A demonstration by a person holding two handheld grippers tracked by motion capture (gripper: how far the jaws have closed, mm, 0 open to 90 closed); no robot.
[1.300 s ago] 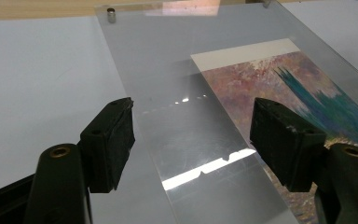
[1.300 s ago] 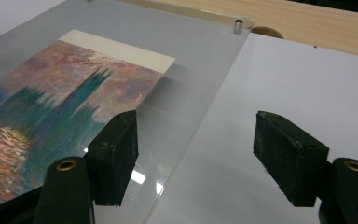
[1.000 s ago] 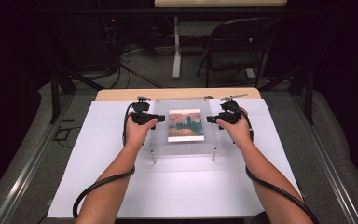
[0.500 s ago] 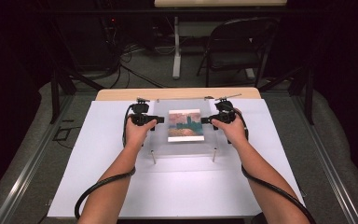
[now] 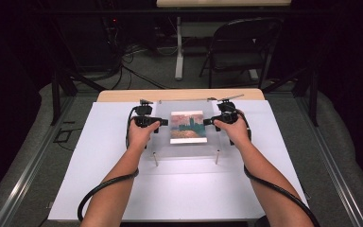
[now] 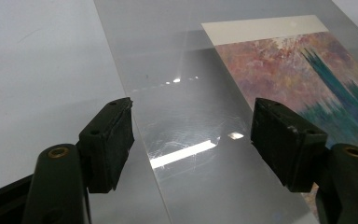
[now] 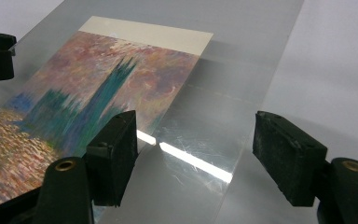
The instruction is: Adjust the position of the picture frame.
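White board covers the table (image 5: 99, 189), with a dark room, a folding chair (image 5: 246, 47) and loose cables on the floor beyond its far edge. At the middle of the far half lies a clear acrylic sheet (image 5: 163, 142) with a painted print (image 5: 187, 126) under or inside it, a pink sky over a blue-green tower; two small standoff pegs (image 5: 155, 159) sit at its near edge. The left gripper (image 5: 163, 122) is at the sheet's left side and the right gripper (image 5: 207, 121) at its right side, both pointing inward toward the print. In the left gripper view the jaws stand apart, one over the white board just left of the sheet's edge and one above the print's border, nothing pinched between them (image 6: 191, 140). The right gripper view shows the same: jaws wide apart (image 7: 196, 149), astride the sheet's right edge. Compared with one second ago, the right hand has come inward from a spot farther right, closing on the sheet's edge, and over the last half second it has settled level with the left; the left hand has barely moved, and the sheet and print lie where they lay. My reading is that both hands are now lined up for a two-sided grasp of the sheet, which has not yet been closed.
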